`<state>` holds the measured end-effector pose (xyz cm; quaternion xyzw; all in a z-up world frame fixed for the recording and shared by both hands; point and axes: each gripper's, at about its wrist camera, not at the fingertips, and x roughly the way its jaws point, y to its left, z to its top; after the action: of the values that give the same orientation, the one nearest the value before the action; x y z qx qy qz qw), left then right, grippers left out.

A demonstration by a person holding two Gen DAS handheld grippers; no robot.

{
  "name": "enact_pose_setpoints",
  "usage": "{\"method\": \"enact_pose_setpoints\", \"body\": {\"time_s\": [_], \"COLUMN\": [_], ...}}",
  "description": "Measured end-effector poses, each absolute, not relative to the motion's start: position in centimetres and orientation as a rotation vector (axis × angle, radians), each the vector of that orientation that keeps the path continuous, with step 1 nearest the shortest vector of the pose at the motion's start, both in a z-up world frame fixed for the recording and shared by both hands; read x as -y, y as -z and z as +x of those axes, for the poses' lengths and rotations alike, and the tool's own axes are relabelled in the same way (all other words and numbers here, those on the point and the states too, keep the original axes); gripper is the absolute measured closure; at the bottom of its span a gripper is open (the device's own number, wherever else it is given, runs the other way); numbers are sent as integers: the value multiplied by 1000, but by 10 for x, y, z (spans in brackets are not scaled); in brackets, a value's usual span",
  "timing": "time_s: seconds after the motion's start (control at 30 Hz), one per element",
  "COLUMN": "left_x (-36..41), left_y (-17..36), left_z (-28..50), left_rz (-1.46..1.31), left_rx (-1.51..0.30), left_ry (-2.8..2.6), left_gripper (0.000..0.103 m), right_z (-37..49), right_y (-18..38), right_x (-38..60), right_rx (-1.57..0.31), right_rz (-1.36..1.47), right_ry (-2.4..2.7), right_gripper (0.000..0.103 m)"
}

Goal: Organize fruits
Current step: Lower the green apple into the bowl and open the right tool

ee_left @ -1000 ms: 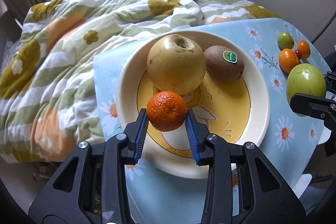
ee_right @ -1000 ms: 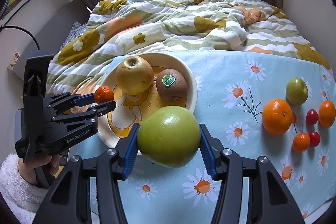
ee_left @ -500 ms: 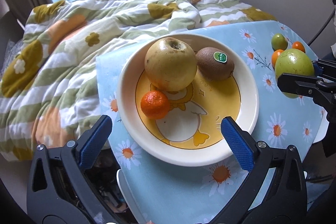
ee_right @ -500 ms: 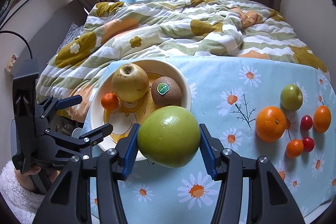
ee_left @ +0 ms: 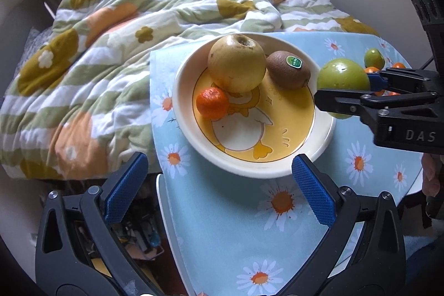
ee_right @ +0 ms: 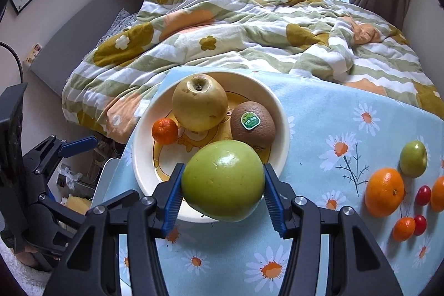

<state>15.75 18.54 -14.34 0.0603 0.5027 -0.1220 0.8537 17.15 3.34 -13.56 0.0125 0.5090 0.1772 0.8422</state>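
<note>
Nearest, our left gripper (ee_left: 219,190) gapes wide, holding nothing. Our right gripper (ee_right: 223,192) clamps the green apple (ee_right: 223,181) above the plate's (ee_right: 281,126) near rim; beyond lie mandarin (ee_right: 164,131), kiwi (ee_right: 253,124), pear (ee_right: 199,102).

From the left wrist view we look forward and down along the left hand-held gripper (ee_left: 219,190), from the near left edge of the surface (ee_left: 236,226), close to the plate (ee_left: 183,113), with the bed (ee_left: 111,46) and window beyond. From the right wrist view we look the same way along the right hand-held gripper (ee_right: 223,194), set further right and hanging over the plate's (ee_right: 283,129) near rim. Both views share the plate, the bed and the loose fruit; each also catches the other hand-held gripper at its side.
</note>
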Motion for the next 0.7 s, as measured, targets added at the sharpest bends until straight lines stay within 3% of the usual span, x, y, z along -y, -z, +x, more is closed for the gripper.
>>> {"method": "enact_pose_setpoints", "body": {"time_s": [0.7], "left_x": [-191], "left_y": [160], "left_z": [139], "left_rz": [41], "left_rx": [-1094], "left_ry": [195], "left_gripper": [0], "right_z": [190], "right_y": [173], "right_x": [-53], "right_rx": [-1166], "right_rz": [-53], "right_ry": [-408], "right_gripper": [53]}}
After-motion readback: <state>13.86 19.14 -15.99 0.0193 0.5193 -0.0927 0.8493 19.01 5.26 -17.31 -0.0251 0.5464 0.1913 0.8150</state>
